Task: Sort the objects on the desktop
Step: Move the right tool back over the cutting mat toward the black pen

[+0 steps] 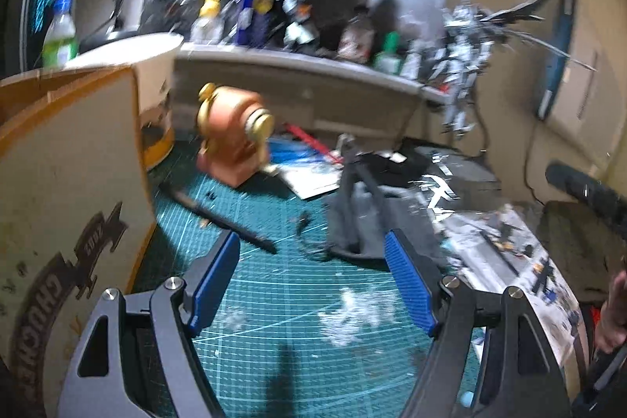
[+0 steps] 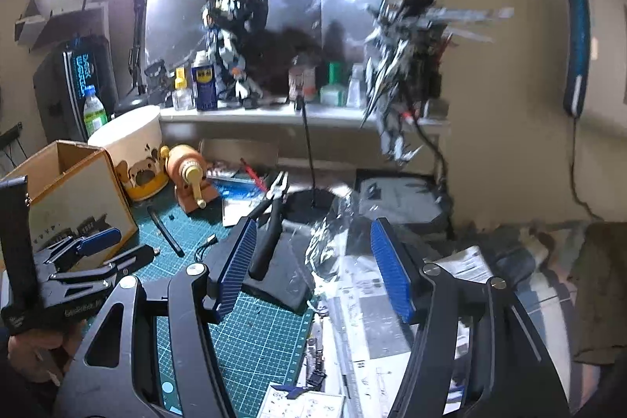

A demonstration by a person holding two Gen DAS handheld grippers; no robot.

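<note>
My left gripper [image 1: 313,285] is open and empty, low over the green cutting mat [image 1: 282,300]. A black pen-like tool [image 1: 223,218] lies on the mat just ahead of its left finger. My right gripper [image 2: 313,265] is open and empty above the mat's right edge. Black pliers [image 2: 270,222] lie ahead of its left finger, resting on a dark flat piece [image 2: 282,277]. A crumpled clear plastic bag [image 2: 333,234] lies between the fingers. The left gripper also shows in the right wrist view [image 2: 90,245], beside a cardboard box [image 2: 66,190].
The cardboard box [image 1: 66,202] stands close on the left. An orange hand-crank device [image 1: 235,136] and a round white tub [image 1: 153,81] stand behind. Printed instruction sheets [image 2: 376,320] cover the right. A shelf [image 2: 274,116] holds bottles and model robots. A winged model [image 2: 407,65] stands at right.
</note>
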